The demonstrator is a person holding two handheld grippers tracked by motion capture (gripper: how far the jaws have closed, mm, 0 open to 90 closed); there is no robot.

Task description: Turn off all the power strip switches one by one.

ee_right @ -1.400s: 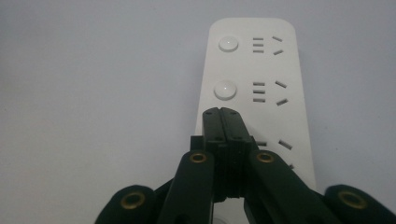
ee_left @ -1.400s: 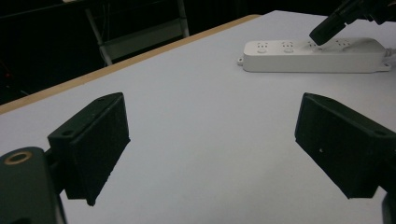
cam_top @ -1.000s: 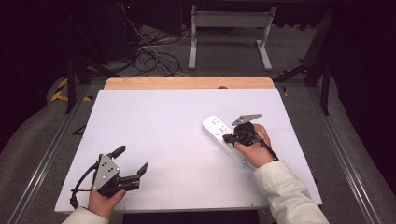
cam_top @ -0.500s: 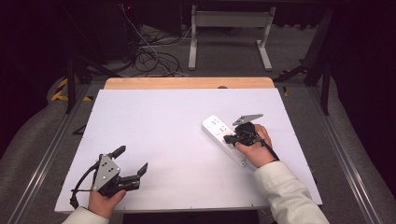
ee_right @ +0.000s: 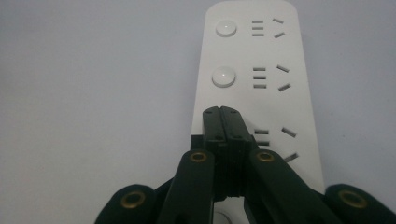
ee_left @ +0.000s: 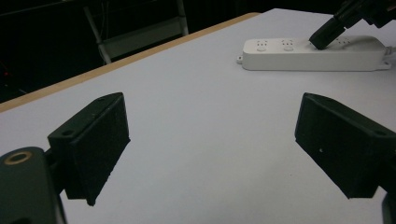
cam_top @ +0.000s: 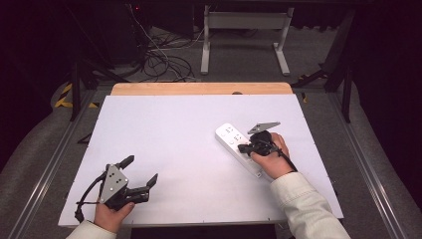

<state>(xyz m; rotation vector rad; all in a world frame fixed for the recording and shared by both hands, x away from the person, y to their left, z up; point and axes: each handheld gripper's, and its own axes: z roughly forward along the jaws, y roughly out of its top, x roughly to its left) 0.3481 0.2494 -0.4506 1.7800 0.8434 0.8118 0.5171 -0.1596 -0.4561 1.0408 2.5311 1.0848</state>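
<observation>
we see a white table [cam_top: 179,149] with a wooden strip [cam_top: 199,88] along its far edge, and beyond that edge a tangle of cables [cam_top: 159,59] on the floor beside a pale metal stand [cam_top: 244,30].

on the right half of the table, nearer the right edge than the middle, lies a white power strip [cam_top: 230,137]. it sits at a slant, one end pointing toward the far left corner and the other toward the near right corner. in the right gripper view we count two round buttons [ee_right: 225,52] on its top, each beside a set of socket slots.

the right gripper [cam_top: 245,148] is held in a hand [cam_top: 271,159] with a pale sleeve [cam_top: 308,209]. its jaws are pressed flat together with nothing between them, and the joined tip rests on the top face of the power strip, just before the second button.

the left gripper [cam_top: 140,172] sits near the near left corner, well apart from the power strip. its jaws stand wide apart, with bare table between them.
</observation>
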